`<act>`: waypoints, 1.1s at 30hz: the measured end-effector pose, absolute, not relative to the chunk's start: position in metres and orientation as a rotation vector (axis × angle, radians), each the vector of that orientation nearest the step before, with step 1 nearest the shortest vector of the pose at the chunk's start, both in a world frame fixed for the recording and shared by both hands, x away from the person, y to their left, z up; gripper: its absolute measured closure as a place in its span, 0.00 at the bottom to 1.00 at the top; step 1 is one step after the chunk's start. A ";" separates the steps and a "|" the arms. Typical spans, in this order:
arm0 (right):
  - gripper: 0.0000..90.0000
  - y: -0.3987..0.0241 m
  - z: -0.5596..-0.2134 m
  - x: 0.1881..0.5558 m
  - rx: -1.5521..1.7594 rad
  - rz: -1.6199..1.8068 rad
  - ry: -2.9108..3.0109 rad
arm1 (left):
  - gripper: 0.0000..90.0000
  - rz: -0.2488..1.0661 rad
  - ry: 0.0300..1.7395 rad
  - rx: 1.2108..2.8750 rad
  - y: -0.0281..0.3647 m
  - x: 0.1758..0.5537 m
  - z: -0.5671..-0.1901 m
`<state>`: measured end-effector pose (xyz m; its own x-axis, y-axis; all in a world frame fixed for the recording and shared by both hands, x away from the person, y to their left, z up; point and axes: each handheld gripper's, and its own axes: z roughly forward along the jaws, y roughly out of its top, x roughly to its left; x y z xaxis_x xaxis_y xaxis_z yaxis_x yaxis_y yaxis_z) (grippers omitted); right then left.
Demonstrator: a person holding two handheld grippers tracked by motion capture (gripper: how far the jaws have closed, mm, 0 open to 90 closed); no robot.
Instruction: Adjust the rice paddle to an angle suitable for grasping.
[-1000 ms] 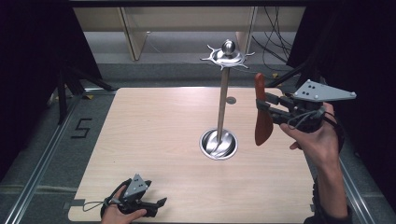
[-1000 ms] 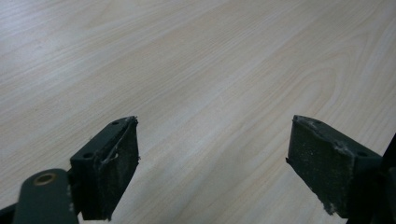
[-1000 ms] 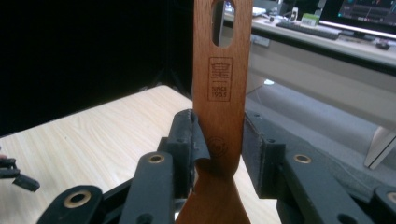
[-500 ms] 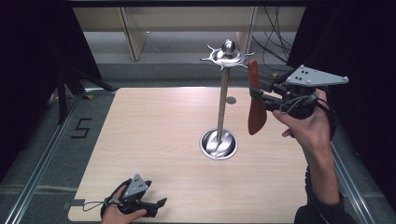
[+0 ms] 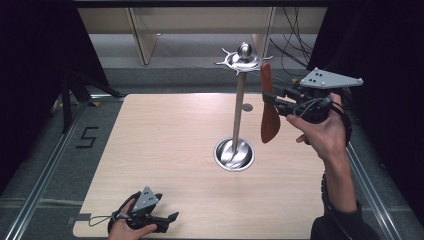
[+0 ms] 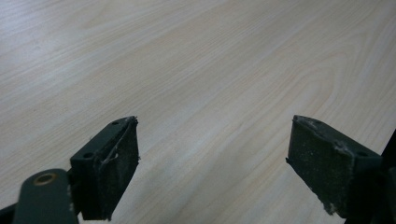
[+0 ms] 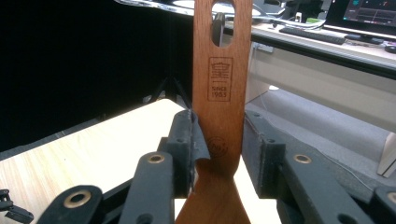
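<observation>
You're working in a lab or recording booth, not a home. The wood table (image 5: pixel 165 150) sits alone between black curtains (image 5: pixel 35 75), with metal rails (image 5: pixel 37 185) along the floor and a "5" marked (image 5: pixel 86 137) beside them. Cables (image 5: pixel 295 45) hang at the back near plain shelving (image 5: pixel 200 22). From your right gripper view, a desk with a monitor (image 7: pixel 364 14) and keyboard (image 7: pixel 317 35) stands behind.

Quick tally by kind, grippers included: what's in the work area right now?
Metal hook stand: 1
Wooden spatula, held upright beside the stand's top: 1
Grippers: 2, the left gripper with jaws open low over the table, the right gripper clamped on the spatula
Total: 4
</observation>
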<state>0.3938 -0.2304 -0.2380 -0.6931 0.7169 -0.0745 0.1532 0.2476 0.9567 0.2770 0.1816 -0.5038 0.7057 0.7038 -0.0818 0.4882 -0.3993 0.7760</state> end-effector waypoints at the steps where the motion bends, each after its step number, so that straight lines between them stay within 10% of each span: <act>1: 0.74 -0.229 -0.239 0.393 0.807 1.465 2.030 | 0.18 0.328 0.906 2.078 0.182 0.277 -0.504; 33: 0.49 -0.249 -0.304 0.380 0.879 1.607 1.955 | 0.18 0.348 0.869 2.113 0.182 0.279 -0.504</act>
<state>0.3799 -0.2492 -0.3039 -0.6912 0.7211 0.0471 0.1859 0.1144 0.9759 0.2787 0.1821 -0.5035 0.7253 0.6868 -0.0473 0.4647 -0.4378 0.7696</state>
